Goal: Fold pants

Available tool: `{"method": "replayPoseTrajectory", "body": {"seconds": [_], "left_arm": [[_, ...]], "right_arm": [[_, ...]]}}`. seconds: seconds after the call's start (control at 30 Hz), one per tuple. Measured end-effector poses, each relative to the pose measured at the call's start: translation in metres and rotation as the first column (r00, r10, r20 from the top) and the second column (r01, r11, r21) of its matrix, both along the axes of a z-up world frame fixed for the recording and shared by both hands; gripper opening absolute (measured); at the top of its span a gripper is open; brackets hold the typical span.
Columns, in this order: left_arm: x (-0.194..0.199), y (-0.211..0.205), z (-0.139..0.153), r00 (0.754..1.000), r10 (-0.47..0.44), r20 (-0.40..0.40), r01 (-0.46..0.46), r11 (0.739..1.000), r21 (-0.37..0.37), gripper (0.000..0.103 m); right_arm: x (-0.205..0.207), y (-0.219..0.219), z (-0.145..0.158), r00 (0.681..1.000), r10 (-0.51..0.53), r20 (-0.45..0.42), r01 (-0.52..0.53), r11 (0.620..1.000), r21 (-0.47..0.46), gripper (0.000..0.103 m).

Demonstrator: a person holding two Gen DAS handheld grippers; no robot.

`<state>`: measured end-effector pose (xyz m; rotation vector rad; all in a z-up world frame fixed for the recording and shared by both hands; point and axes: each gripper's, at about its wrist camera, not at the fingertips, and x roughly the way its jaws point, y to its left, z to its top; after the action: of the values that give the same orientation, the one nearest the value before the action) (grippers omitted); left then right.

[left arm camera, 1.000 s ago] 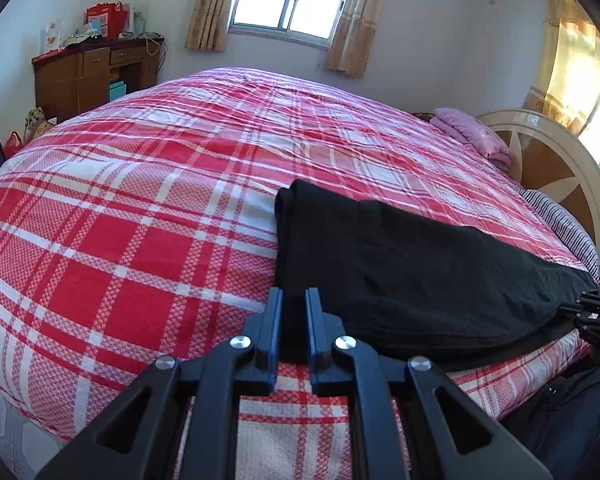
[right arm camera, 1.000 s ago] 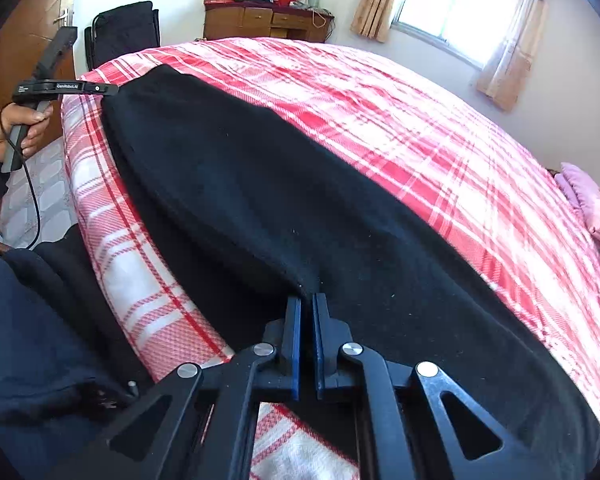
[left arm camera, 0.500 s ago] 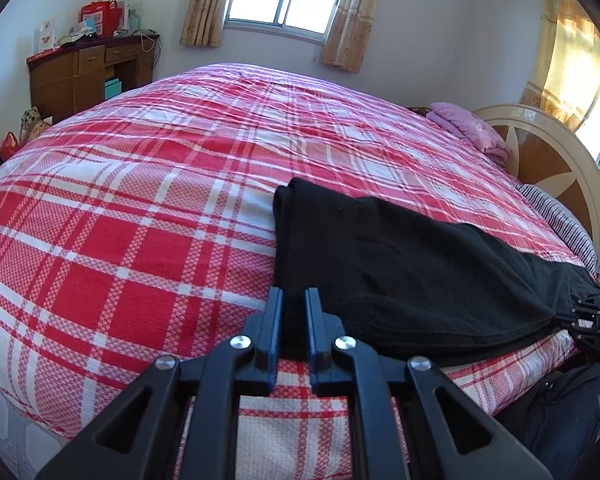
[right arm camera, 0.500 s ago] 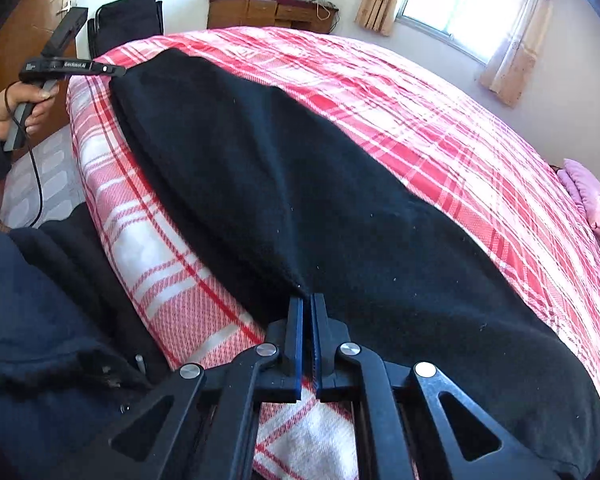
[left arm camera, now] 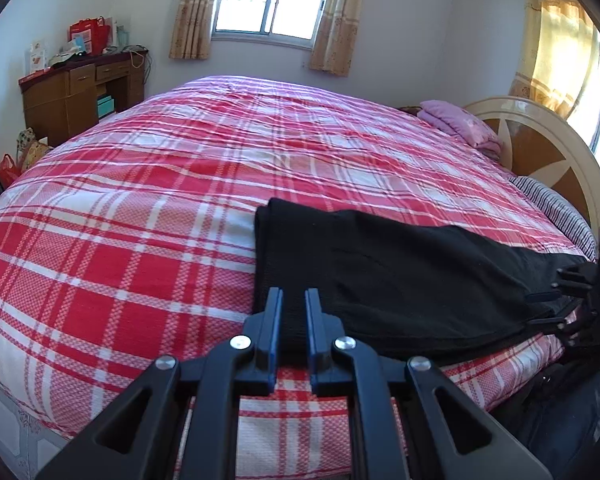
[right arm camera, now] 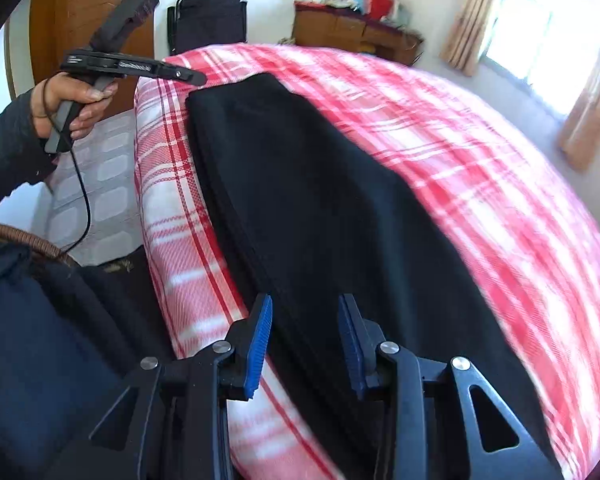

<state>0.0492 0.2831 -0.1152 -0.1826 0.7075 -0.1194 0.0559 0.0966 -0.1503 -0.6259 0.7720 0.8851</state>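
1. Two black two-finger tongs with blue pads work over one pair of black knit pants point(left arm camera: 400, 280) that lies lengthwise along the near edge of a red-and-white plaid bedspread point(left arm camera: 140, 220).
2. In the left wrist view, the left gripper point(left arm camera: 293, 320) stands at the near left corner of the pants, its fingers drawn close with a narrow strip of the black hem showing between the pads (clenched on the cloth, as far as the view shows).
3. The right gripper point(right arm camera: 305, 328) has its jaws opening; the folded edge of the pants runs between the fingers, and the pads stand clear of the fabric on both sides.
4. In the right wrist view the pants stretch away from that gripper toward the far left, where the person's left hand point(right arm camera: 74, 100) grips the handle of the other tool at the far end of the garment.
5. That view is blurred on its right side, so the plaid lines smear there.
6. Far from the pants sit a brown wooden desk point(left arm camera: 80, 96) at far left, a folded pink blanket point(left arm camera: 460, 124) at far right beside a cream and brown rounded headboard point(left arm camera: 540, 152), and a curtained window point(left arm camera: 272, 0) on the far wall.
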Motion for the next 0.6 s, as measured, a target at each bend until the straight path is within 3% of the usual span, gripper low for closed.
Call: {"method": "replayPoseTrajectory", "body": {"seconds": [0.13,0.2,0.37,0.5,0.6], "left_arm": [[0.000,-0.008,0.001,1.000,-0.024,0.010,0.024,1.000,-0.006,0.012],[-0.001,-0.011,0.001,0.999,-0.036,0.014,0.036,0.999,-0.008,0.012],[0.003,-0.023,-0.006,0.998,-0.068,-0.013,0.068,0.998,-0.013,0.012],[0.007,-0.034,-0.016,0.993,-0.085,-0.081,0.088,0.995,0.037,0.012],[0.005,-0.035,-0.013,0.993,-0.083,-0.088,0.087,0.996,0.036,0.012]], "right_arm": [[-0.001,0.021,-0.021,0.999,0.028,-0.020,-0.029,0.998,-0.048,0.033],[-0.006,0.023,-0.019,0.999,0.033,-0.035,-0.035,0.999,-0.033,0.004],[-0.018,0.021,-0.011,0.999,0.043,-0.020,-0.043,0.999,-0.024,0.003],[-0.020,0.027,-0.025,0.999,0.047,-0.009,-0.047,0.996,-0.072,0.004],[-0.018,0.022,-0.023,0.999,0.033,0.000,-0.033,0.999,-0.036,0.006]]}}
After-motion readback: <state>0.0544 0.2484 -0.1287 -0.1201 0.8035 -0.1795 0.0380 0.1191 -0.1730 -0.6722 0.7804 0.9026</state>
